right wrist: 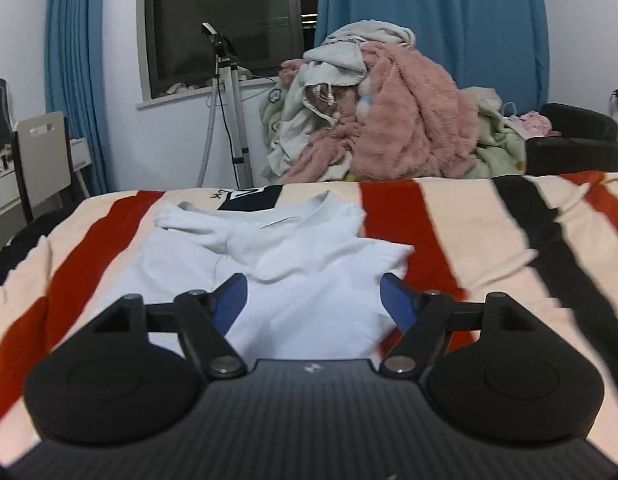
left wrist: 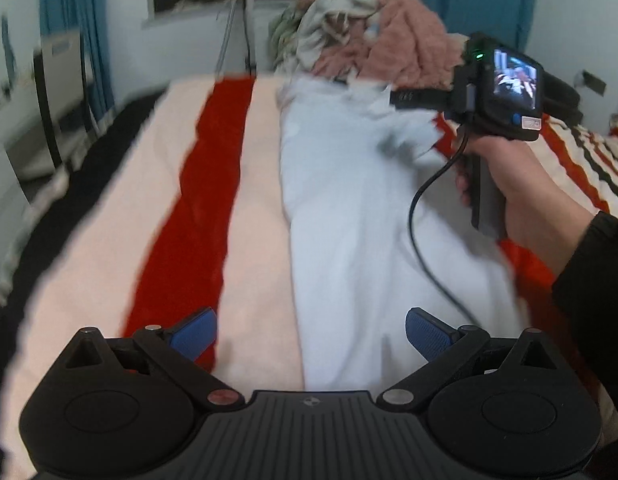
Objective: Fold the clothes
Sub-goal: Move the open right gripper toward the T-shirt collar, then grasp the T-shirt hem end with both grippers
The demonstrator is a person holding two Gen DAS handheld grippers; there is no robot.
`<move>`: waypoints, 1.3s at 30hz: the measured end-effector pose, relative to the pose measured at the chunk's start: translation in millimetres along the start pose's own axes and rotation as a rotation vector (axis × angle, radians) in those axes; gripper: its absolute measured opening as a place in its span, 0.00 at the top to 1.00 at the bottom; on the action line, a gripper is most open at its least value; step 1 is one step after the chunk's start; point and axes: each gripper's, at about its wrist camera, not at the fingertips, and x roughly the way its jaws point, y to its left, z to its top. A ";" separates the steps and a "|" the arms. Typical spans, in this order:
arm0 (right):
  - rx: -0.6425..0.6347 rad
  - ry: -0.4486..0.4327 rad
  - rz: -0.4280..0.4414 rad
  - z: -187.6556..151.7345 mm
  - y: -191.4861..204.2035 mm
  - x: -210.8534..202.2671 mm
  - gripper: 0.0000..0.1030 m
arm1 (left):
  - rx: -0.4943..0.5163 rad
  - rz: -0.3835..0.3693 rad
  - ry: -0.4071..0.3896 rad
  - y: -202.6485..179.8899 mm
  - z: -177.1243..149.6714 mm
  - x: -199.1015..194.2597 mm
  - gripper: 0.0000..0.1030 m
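On the bed (right wrist: 449,220), nearest the cameras, the left gripper (left wrist: 311,334) and right gripper (right wrist: 313,304) both hang released, holding nothing. Beyond them lies the white shirt (right wrist: 293,276), soft, light and limp; its sleeve (right wrist: 197,226) or hem looks the best pinch.

shirt (right wrist: 293,276) lies flat on bed (right wrist: 469,232) | clothes heap (right wrist: 389,120) behind shirt at bed's far edge | tripod (right wrist: 233,112) left of heap, before window (right wrist: 221,20) | chair (right wrist: 41,156) far left beside bed
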 end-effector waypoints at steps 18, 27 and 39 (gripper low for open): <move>0.117 0.048 -0.055 -35.9 -61.5 -216.5 0.27 | 0.133 -0.153 0.094 -69.9 -8.6 -224.1 0.00; 0.252 0.070 -0.032 -62.3 -85.6 -248.3 0.27 | 0.197 -0.152 0.075 -96.3 -20.0 -226.9 0.00; 0.537 0.359 0.086 -129.7 -85.3 -271.1 0.25 | 0.116 0.082 0.077 -18.1 -58.4 -50.2 0.01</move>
